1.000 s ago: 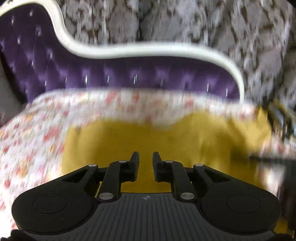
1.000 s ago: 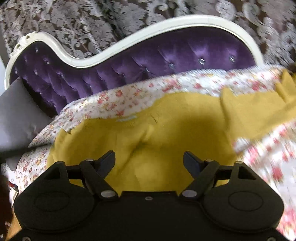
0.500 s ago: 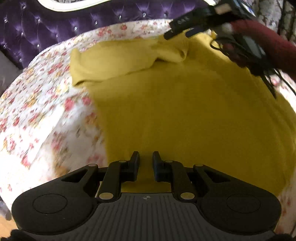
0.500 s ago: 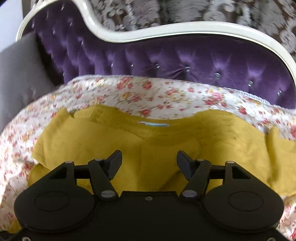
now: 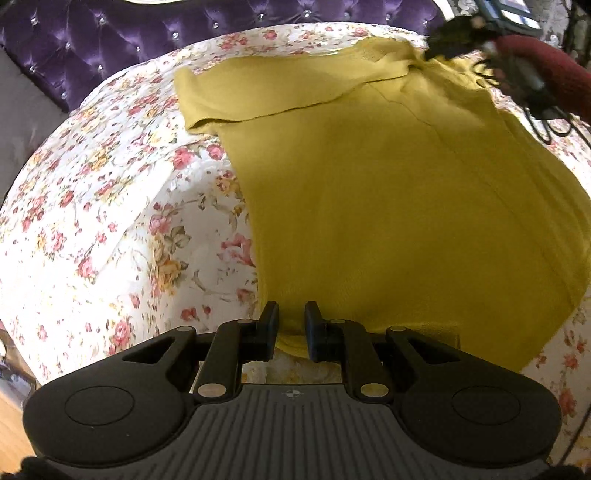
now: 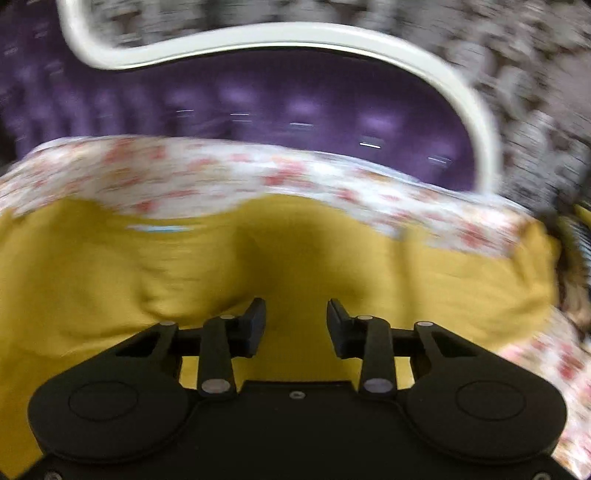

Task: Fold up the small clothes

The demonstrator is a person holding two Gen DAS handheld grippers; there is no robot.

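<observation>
A mustard-yellow top (image 5: 388, 203) lies spread flat on a floral sheet (image 5: 110, 203), one sleeve (image 5: 277, 88) folded in at the far left. My left gripper (image 5: 291, 314) hangs at the near left corner of the hem. Its jaws keep a narrow gap, with the hem's edge showing in it and the pads not pressing. My right gripper (image 6: 295, 314) is over the top (image 6: 295, 251) near its collar, where a pale blue label (image 6: 166, 229) shows. Its jaws are closing with cloth beneath the gap, not pinched. In the left wrist view the right gripper (image 5: 439, 40) is a dark blur at the far shoulder, on a red sleeve (image 5: 546, 70).
A purple tufted headboard (image 5: 110, 48) with a white frame (image 6: 295, 33) stands behind the bed. A grey cushion (image 5: 22, 103) sits at the far left. Black cables (image 5: 546, 122) hang from the right hand. Wooden floor (image 5: 11, 435) shows past the bed's near left edge.
My left gripper came down and back from mid-garment to the hem's near left corner, its gap unchanged. The right jaws narrowed a lot while that gripper swung sideways along the collar edge.
</observation>
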